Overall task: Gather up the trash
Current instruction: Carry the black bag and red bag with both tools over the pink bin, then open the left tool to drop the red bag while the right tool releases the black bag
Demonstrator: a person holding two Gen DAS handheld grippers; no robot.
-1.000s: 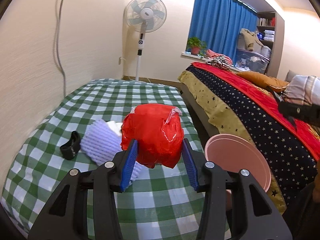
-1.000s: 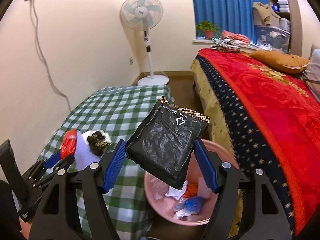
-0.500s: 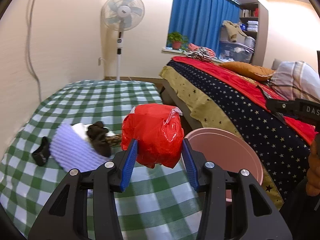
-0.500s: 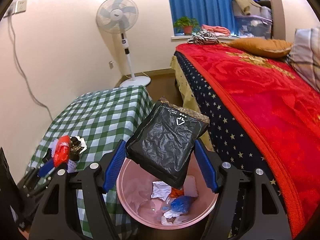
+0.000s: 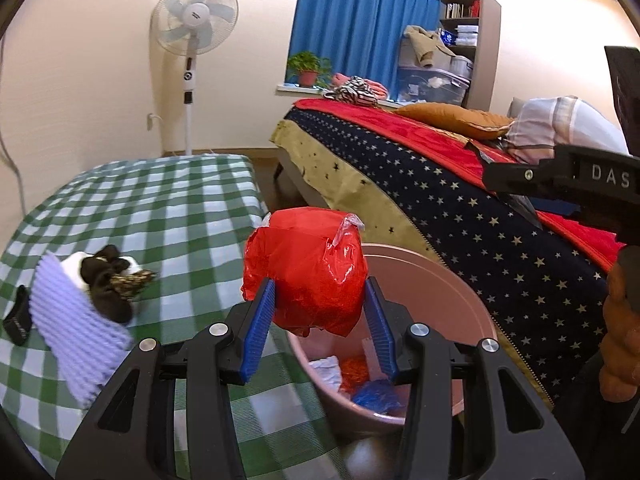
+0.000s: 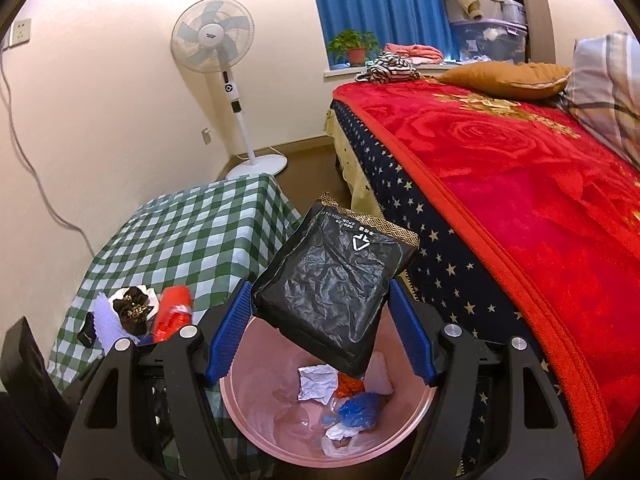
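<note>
The left gripper (image 5: 319, 312) clamps a crumpled red plastic bag (image 5: 308, 270) between its blue pads, held over the near rim of the pink trash bin (image 5: 452, 292) beside the checked table's right edge. The right gripper (image 6: 320, 330) pinches a black foil pouch (image 6: 334, 286), tilted above the bin's opening.

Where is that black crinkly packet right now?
In the right wrist view the black packet is clamped in the right gripper, held over the pink bin between the checked table and the bed.
</note>
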